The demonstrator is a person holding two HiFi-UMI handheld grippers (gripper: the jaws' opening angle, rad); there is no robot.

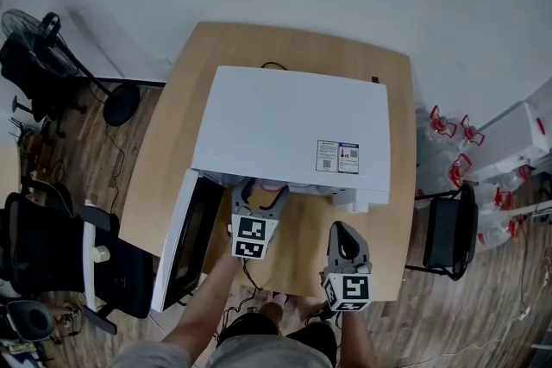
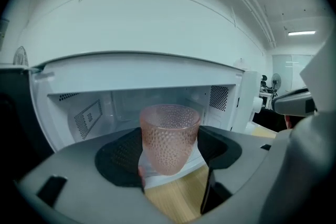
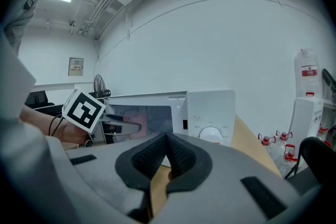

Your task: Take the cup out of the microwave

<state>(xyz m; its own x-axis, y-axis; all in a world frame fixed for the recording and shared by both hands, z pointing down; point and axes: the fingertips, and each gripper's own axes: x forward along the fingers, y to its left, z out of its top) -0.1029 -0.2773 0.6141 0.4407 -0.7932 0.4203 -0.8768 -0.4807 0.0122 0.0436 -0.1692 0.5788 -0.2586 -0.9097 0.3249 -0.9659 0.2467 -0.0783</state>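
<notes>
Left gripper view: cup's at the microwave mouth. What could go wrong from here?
Left gripper pinches the dimpled cup between two pads only; it might tilt or slip.
Microwave top frame sits above the cup; lifting early could knock the rim.
Open door stands at left; swinging that way could hit it.

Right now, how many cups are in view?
1: a pink dimpled cup between the jaws of the left gripper, at the mouth of the open microwave. No other shows inside, though the gripper hides part of the floor.
</notes>
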